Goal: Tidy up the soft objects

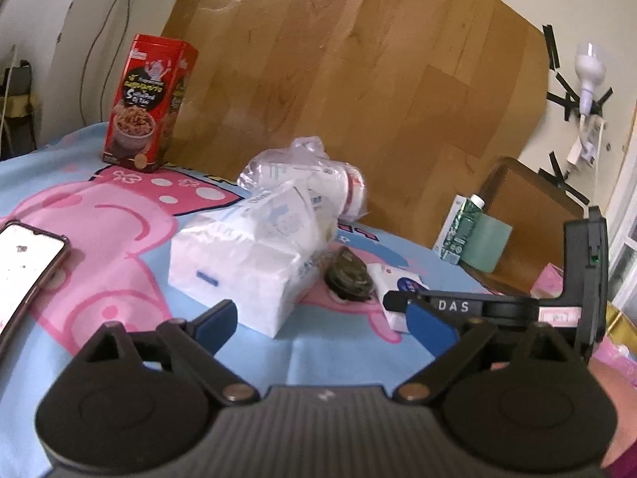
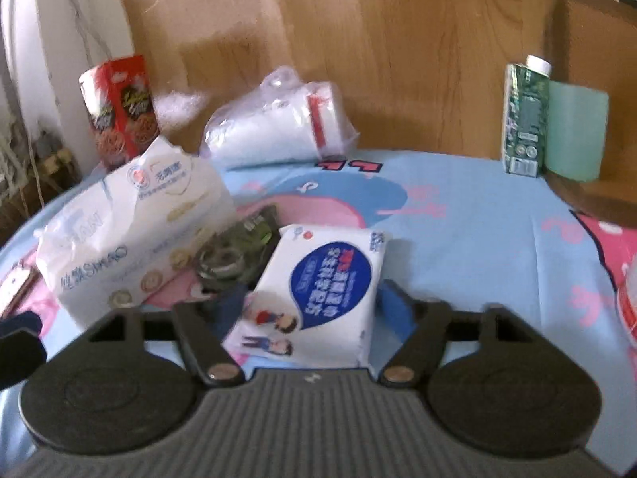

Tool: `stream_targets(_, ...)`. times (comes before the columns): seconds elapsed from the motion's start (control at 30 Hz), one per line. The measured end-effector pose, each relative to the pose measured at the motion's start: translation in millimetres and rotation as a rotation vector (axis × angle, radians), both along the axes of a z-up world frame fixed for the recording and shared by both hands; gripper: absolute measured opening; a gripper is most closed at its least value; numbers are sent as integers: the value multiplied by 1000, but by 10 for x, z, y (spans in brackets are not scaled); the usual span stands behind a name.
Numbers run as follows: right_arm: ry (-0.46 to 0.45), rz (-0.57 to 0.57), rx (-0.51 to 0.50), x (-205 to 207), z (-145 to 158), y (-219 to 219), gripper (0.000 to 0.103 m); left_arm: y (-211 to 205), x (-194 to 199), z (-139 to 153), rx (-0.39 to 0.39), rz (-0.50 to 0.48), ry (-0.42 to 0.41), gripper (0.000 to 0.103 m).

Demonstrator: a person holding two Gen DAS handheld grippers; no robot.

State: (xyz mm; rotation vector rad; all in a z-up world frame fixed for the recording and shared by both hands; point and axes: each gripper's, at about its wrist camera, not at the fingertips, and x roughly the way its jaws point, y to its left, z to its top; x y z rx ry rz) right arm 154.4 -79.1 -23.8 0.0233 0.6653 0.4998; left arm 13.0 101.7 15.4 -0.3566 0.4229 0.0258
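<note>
The left gripper (image 1: 324,328) hovers with its blue-padded fingers (image 1: 215,324) spread wide and nothing between them, low over a worktop covered by a light-blue cartoon cloth (image 1: 338,358). Just ahead of it lies a large white tissue pack (image 1: 243,263), its loose plastic end rumpled upward. Behind that pack rests a clear bag (image 1: 306,175) holding a white roll with a red band. A dark camouflage-patterned item (image 1: 350,277) sits just right of the large pack (what it is cannot be told).

The right gripper (image 2: 314,308) straddles a small white tissue packet (image 2: 318,290) with a blue label, which lies flat on the cloth between the two fingers. Its fingers (image 2: 396,306) stand just beside the packet's edges, and whether they press it cannot be told.

A red snack box (image 1: 149,103) stands upright at the far left edge, and a phone (image 1: 28,267) lies face up at the near left. At the far right a green carton (image 2: 525,119) stands touching a pale green roll (image 2: 575,131) beside a wooden box (image 2: 597,59).
</note>
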Motion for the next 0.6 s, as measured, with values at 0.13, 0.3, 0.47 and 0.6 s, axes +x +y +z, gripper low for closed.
stream_targets(0.13, -72, -48, -112, -107, 18, -139, 71, 32, 11, -20, -26, -4, 10, 98)
stream_targets(0.3, -181, -222, -121, -276, 114, -466, 82, 67, 3, -28, -57, -20, 0, 99)
stream_targets(0.47, -195, 6, -56, -293, 249, 12, 73, 44, -26, -14, -40, -14, -24, 99)
stream_targets(0.6, -117, 118, -86, -110, 98, 496, 63, 41, -45, -8, -33, 8, -28, 99)
